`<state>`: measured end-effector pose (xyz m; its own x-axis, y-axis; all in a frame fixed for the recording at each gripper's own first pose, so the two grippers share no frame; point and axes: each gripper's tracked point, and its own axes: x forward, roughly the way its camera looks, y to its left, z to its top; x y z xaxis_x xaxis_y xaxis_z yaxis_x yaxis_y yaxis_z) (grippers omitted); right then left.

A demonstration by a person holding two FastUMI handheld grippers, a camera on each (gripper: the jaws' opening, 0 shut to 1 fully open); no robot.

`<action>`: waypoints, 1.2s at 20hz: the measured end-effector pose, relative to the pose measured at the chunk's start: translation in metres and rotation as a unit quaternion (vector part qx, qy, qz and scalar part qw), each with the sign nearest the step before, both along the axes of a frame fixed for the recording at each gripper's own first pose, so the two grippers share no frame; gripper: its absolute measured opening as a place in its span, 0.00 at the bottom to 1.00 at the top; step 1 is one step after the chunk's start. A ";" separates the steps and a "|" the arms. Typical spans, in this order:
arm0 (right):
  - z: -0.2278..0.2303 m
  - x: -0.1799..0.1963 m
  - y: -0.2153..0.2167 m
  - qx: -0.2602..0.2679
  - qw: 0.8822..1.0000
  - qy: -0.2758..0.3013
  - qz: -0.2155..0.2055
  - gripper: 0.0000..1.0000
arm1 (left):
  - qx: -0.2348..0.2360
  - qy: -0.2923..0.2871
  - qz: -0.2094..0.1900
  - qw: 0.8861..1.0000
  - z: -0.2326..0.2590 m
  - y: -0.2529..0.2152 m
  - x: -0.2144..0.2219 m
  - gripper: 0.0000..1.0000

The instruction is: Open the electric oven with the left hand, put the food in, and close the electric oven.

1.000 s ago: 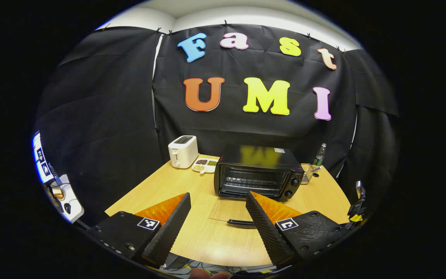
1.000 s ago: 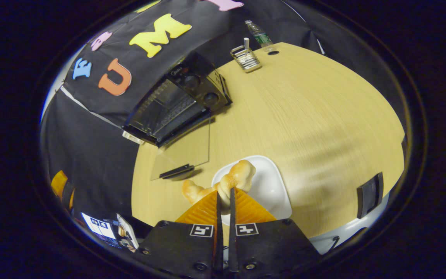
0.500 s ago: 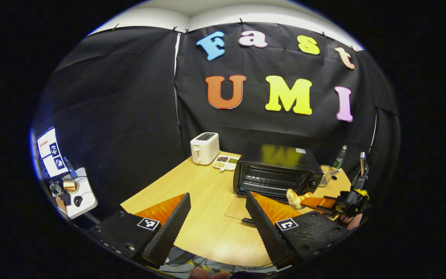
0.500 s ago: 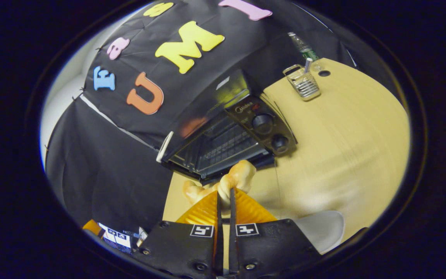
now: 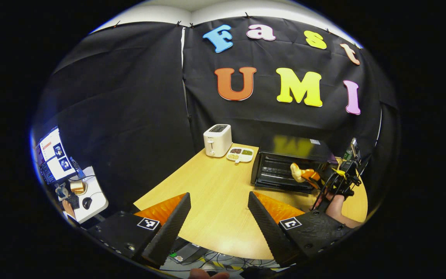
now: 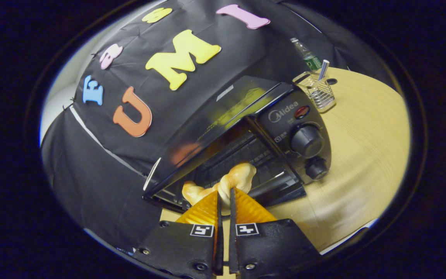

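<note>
The food (image 6: pixel 230 181), a twisted piece of bread, is pinched in the right gripper (image 6: pixel 223 201) and held at the mouth of the open oven (image 6: pixel 254 128), near the table's (image 6: pixel 362 155) far edge. It seems to be just above the rack, but this is hard to tell. Next it should be pushed in and let go. Half a second ago it was farther out. The left gripper (image 5: pixel 217 217) is spread wide with nothing in it, well back from the oven.

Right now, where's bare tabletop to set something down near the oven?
Widest bare patch: the table between the toaster, the oven and the open left tongs. More bare wood right of the oven's knobs. Crowded: the oven mouth, where the right tongs hold bread.
</note>
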<state>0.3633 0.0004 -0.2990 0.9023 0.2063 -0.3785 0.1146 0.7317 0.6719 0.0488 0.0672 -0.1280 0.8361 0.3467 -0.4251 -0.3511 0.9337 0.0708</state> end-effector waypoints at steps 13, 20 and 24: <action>-0.019 0.054 0.017 -0.071 0.994 -0.031 -0.070 0.14 | 0.005 0.017 -0.028 0.999 -0.009 0.060 -0.014 0.97; -0.010 0.021 0.021 -0.163 0.984 -0.039 -0.054 0.55 | -0.010 -0.007 -0.060 0.998 -0.008 0.069 -0.012 0.97; 0.013 -0.041 0.019 -0.211 0.975 -0.036 -0.054 0.77 | -0.034 -0.029 -0.088 0.995 -0.007 0.063 -0.006 0.96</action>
<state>0.3222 0.0195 -0.2856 0.9373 -0.0516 -0.3448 0.1698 0.9314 0.3221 0.0426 0.1305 -0.1351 0.9047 0.1648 -0.3929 -0.1838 0.9829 -0.0108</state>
